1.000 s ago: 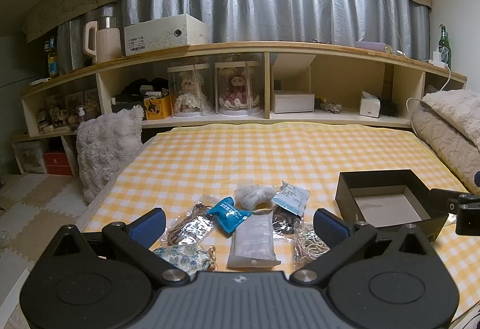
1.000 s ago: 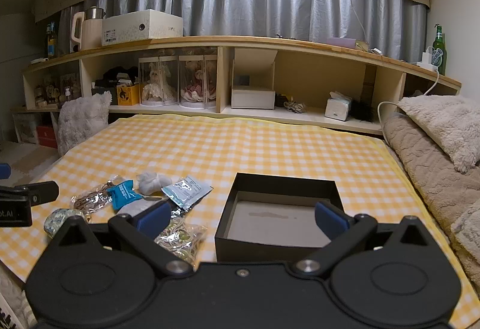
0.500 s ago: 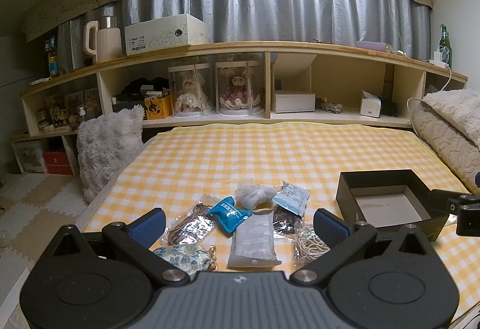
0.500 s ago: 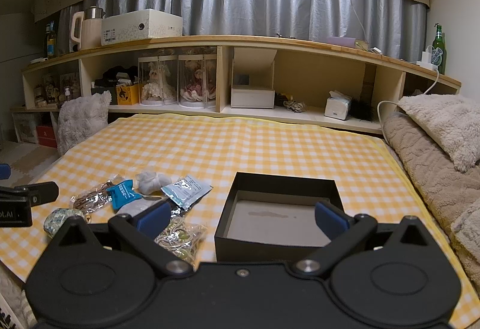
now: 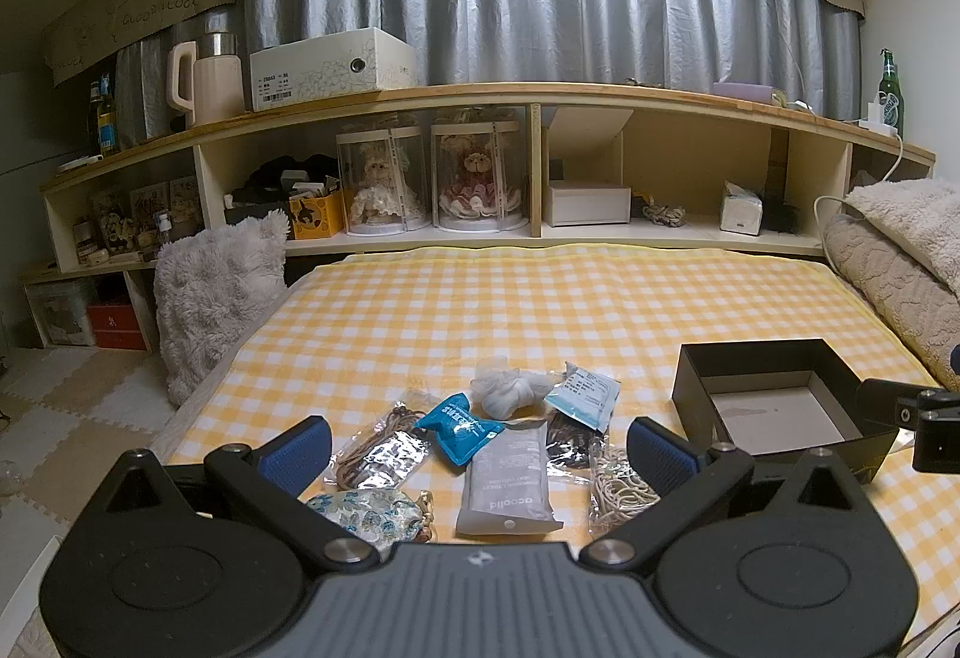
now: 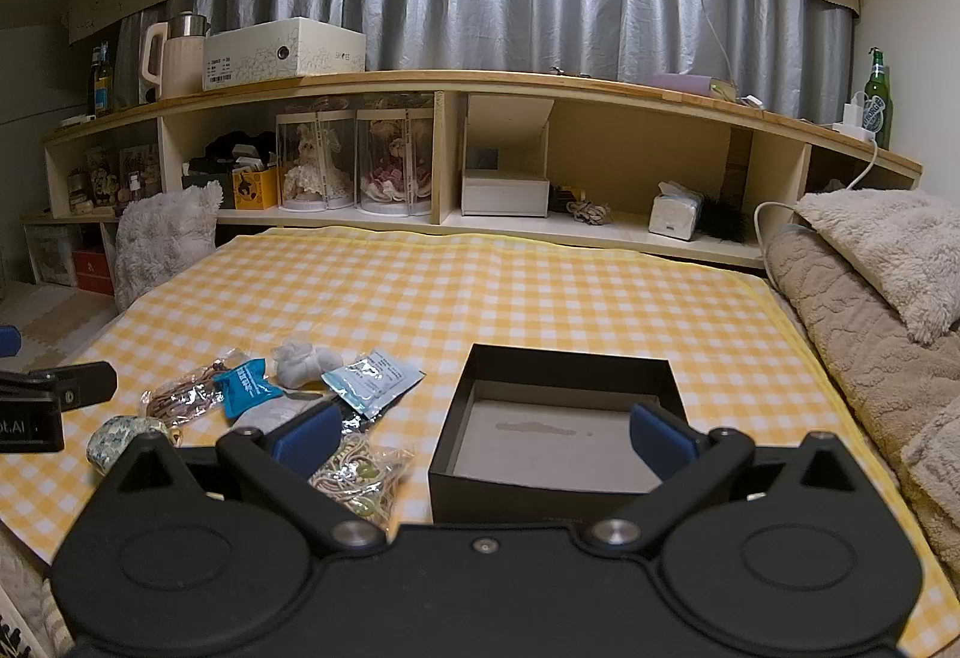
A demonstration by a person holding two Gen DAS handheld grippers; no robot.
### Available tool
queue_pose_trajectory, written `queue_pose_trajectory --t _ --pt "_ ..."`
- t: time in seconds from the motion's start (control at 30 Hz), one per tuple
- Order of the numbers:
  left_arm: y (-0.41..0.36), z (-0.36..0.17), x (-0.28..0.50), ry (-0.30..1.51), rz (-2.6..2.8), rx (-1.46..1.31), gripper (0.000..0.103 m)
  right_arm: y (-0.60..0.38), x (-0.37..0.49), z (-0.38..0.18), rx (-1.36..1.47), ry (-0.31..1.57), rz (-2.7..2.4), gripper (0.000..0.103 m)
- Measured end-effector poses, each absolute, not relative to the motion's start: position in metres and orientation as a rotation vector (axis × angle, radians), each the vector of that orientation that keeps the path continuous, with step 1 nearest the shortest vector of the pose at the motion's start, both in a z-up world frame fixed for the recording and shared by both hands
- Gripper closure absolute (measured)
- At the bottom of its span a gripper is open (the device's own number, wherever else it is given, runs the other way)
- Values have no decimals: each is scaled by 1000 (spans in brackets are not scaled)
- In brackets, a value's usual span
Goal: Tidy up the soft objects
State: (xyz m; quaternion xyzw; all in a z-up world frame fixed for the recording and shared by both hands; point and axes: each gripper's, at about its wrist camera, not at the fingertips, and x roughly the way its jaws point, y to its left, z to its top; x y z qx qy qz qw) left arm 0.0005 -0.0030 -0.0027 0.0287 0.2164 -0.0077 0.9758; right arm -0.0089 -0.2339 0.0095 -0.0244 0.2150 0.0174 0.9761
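- Left wrist view: left tongs (image 5: 474, 445) spread wide, holding nothing. Packets lie on the bed (image 5: 540, 298) btwn & just ahead of the tips: grey pouch (image 5: 510, 484) centre, blue packet (image 5: 459, 425) left of it, white cloth ball (image 5: 507, 393) beyond.
- All prob light, limp, slippery film; pinch grey pouch across its middle.
- Right wrist view: right tongs (image 6: 483, 433) also apart, empty. Black box (image 6: 561, 430) straight ahead btwn tips, nothing inside; packets off to the left.

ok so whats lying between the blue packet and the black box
In the left wrist view, a dark hair-tie bag with a pale label packet overlapping it lies between the blue packet and the black box, then bare checkered cloth.
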Motion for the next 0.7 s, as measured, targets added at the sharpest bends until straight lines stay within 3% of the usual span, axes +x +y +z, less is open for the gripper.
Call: queue_pose_trajectory --t 0.7 --pt "-2 -4 2 436 -16 58 0 -233 -9 9 -51 434 35 0"
